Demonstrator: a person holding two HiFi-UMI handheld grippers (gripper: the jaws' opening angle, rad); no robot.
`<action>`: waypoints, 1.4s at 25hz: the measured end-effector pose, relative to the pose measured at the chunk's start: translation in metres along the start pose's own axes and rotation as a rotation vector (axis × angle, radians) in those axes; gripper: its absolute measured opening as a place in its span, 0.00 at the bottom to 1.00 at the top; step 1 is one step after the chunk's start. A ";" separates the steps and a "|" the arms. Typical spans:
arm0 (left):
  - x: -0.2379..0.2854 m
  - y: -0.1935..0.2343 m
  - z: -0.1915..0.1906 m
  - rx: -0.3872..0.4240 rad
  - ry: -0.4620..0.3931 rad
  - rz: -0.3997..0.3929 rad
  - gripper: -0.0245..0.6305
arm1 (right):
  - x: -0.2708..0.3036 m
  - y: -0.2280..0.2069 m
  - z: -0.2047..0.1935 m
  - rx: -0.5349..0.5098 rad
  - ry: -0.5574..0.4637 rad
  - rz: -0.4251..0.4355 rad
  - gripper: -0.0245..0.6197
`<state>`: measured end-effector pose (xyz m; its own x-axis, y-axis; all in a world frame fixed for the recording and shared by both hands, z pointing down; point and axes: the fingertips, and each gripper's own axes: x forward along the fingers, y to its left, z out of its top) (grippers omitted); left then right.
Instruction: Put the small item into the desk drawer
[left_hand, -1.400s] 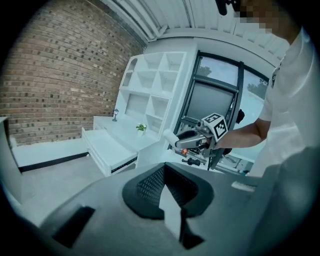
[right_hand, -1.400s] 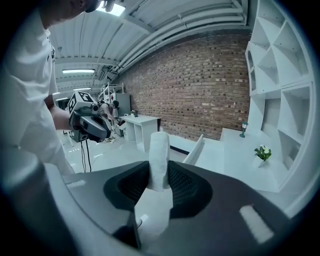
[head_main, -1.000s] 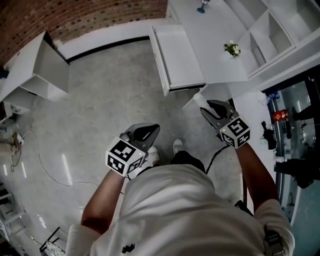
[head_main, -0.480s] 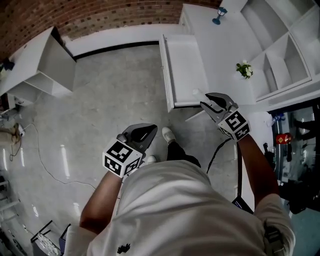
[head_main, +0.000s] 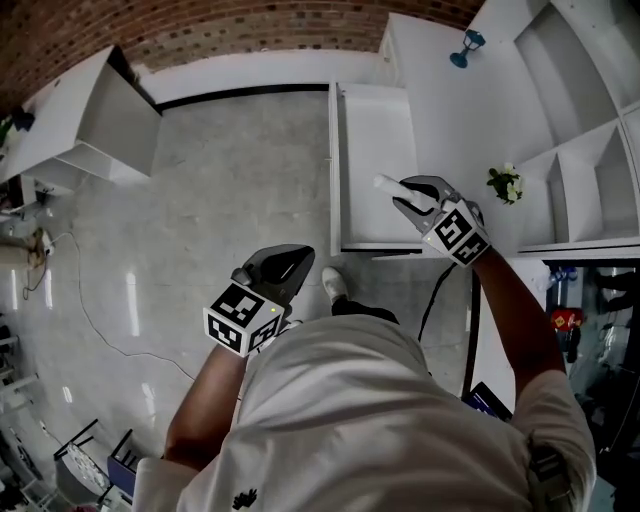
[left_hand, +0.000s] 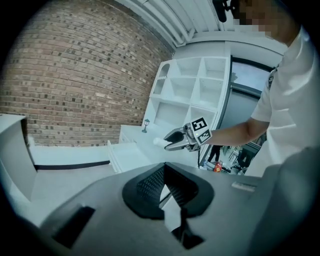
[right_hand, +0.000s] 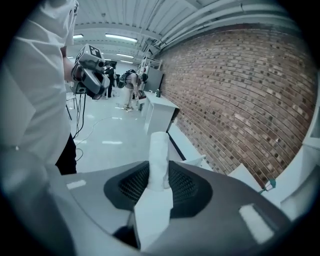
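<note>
The desk drawer (head_main: 375, 130) stands pulled out from the white desk, and it also shows in the left gripper view as the drawer (left_hand: 122, 152). My right gripper (head_main: 400, 195) hangs over the drawer's near end, shut on a small white item (head_main: 384, 184) that sticks out past the fingertips. In its own view the item (right_hand: 159, 150) stands upright between the jaws of the right gripper (right_hand: 160, 175). My left gripper (head_main: 300, 258) is held low over the floor, left of the drawer, shut with nothing in it. Its view shows the right gripper (left_hand: 172, 141) holding the item (left_hand: 158, 142).
On the desk top stand a small blue lamp (head_main: 468, 45) and a little pot of flowers (head_main: 505, 183), with white shelf cubbies (head_main: 580, 120) behind. A white cabinet (head_main: 90, 120) stands at the far left by the brick wall. A cable (head_main: 90, 320) lies on the floor. My shoe (head_main: 335, 283) is below the drawer.
The right gripper has carried the white item from beside the drawer's front corner to above the open drawer. The person has stepped closer to the desk. The left gripper has kept its place.
</note>
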<state>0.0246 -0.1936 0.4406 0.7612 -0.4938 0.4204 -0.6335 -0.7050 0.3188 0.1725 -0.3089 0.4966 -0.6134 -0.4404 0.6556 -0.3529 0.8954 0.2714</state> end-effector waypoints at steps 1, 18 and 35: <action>0.006 0.005 0.003 -0.004 0.003 0.010 0.05 | 0.010 -0.009 -0.005 -0.013 0.008 0.015 0.25; 0.036 0.066 0.021 -0.120 0.006 0.234 0.05 | 0.160 -0.090 -0.093 -0.333 0.188 0.151 0.25; 0.027 0.094 0.009 -0.216 0.033 0.334 0.05 | 0.254 -0.099 -0.166 -0.317 0.344 0.210 0.25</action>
<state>-0.0136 -0.2780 0.4743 0.5057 -0.6590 0.5568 -0.8627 -0.3834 0.3298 0.1690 -0.4987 0.7529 -0.3610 -0.2493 0.8986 0.0174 0.9616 0.2738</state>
